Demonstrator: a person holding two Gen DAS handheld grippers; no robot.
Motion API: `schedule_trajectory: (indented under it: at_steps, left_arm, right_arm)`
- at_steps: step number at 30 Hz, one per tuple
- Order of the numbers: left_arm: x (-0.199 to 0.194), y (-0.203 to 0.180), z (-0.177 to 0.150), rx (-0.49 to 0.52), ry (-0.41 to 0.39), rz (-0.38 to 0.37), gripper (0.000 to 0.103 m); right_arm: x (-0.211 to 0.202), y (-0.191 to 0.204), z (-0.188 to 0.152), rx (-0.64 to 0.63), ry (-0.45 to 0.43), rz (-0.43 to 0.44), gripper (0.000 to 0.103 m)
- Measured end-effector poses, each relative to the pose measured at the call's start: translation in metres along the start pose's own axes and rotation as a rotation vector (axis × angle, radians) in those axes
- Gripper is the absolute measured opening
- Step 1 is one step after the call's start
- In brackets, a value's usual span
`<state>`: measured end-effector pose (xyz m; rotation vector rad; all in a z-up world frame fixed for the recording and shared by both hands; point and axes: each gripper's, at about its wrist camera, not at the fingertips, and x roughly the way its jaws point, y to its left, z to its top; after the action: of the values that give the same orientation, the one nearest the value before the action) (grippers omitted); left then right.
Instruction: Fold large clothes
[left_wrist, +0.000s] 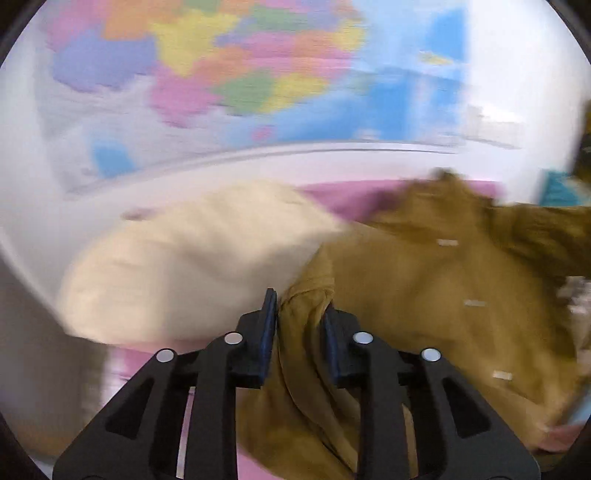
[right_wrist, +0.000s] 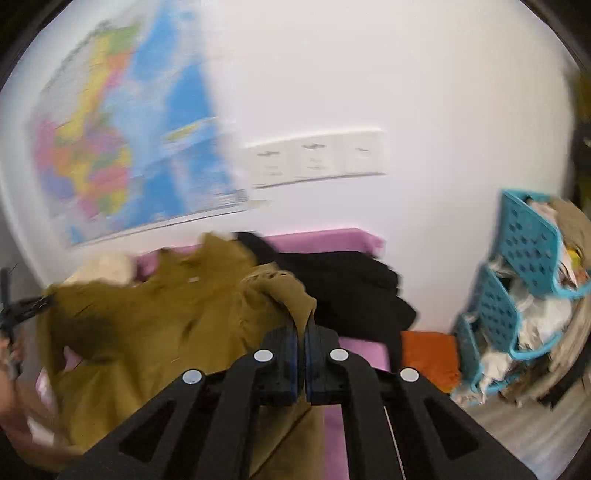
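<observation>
A: Both views are smeared. What can you make out?

B: The mustard-brown garment (left_wrist: 436, 295) lies bunched on the pink surface (left_wrist: 347, 195), just beside a cream cloth (left_wrist: 192, 266) on its left. Its edges blur, so I cannot tell sleeve from hem. The pale marks on it are perhaps stitching or labels.

A: And the tongs?

B: The left gripper (left_wrist: 300, 314) has a thick fold of the garment between its pads, jaws partly apart and clamped on the fabric. The right gripper (right_wrist: 303, 325) has its jaws pressed together on a thin raised edge of the same garment (right_wrist: 177, 325).

A: What does the right wrist view give that the left does not?

B: A black garment (right_wrist: 343, 284) behind the brown one, an orange cloth (right_wrist: 428, 350), the blue baskets (right_wrist: 517, 280) stuffed with clutter, and wall sockets (right_wrist: 317, 158). Both views show the wall map (left_wrist: 229, 62). At the left edge, the other gripper's tip is cut off.

A: Which way does the garment run?

B: Its long axis seems to run across, from one gripper to the other, with the far edge ragged and lifted toward the wall.
</observation>
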<state>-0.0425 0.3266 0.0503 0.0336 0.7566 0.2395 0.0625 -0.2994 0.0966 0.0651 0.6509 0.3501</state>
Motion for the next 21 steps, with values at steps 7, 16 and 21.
schedule_trajectory:
  at_steps: [7, 16, 21]
  left_arm:
    - [0.07, 0.006, -0.04, 0.077, 0.133, 0.453, 0.053]
    - [0.0, -0.027, -0.098, -0.054, 0.036, -0.427, 0.084]
    - [0.007, -0.052, -0.141, -0.102, 0.153, -0.588, 0.091]
  right_arm:
    - [0.113, -0.028, -0.06, -0.002, 0.243, -0.207, 0.011]
    - [0.06, -0.019, -0.076, 0.067, 0.125, -0.161, 0.073]
    - [0.022, 0.048, -0.094, -0.128, 0.069, 0.024, 0.08]
